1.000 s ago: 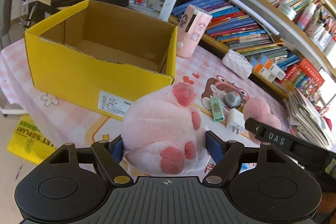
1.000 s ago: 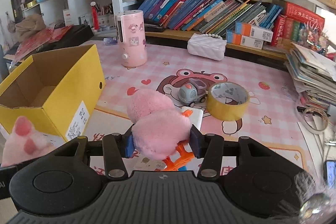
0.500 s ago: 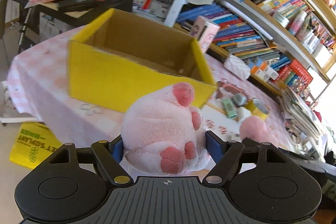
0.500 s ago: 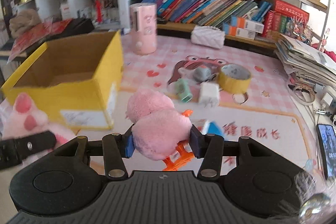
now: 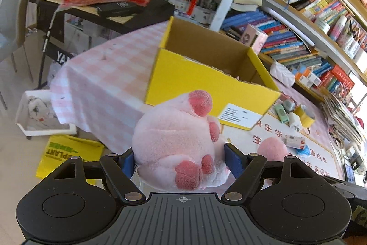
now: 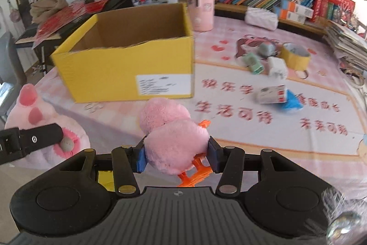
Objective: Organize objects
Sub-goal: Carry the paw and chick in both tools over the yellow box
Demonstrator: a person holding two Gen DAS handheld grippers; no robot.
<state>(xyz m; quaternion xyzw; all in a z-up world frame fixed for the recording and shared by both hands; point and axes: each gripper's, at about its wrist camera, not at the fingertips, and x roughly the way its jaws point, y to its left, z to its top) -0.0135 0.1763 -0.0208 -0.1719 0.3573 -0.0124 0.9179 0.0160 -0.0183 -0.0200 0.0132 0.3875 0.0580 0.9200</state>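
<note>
The tabletop (image 6: 263, 141), under a pink checked cloth and a printed mat, fills most of the right wrist view. On it, left of centre and toward the top, stands the yellow cardboard box (image 6: 128, 75), open at the top; what shows of its inside looks empty, so I judge nothing has been packed yet.

Low in the centre of the left wrist view, the left hand-held gripper (image 5: 179, 160) is clamped on a pale pink plush paw (image 5: 176, 141) with darker pink pads, held in front of the box and not over it. The right hand-held gripper (image 6: 176, 157) squeezes a smaller pink fluffy toy with orange plastic feet (image 6: 174, 144), low in the centre of its own view, likewise short of the box.

At the right of the right wrist view, loose things lie on the mat: a yellow tape roll (image 6: 296, 56), a white charger block (image 6: 277, 68), a green toy car (image 6: 252, 63), a small grey toy (image 6: 266, 49) and a small printed carton (image 6: 273, 93) against something blue.

By my reading the job is at an early stage: two toys are lifted and have yet to go in, and the loose things remain.
</note>
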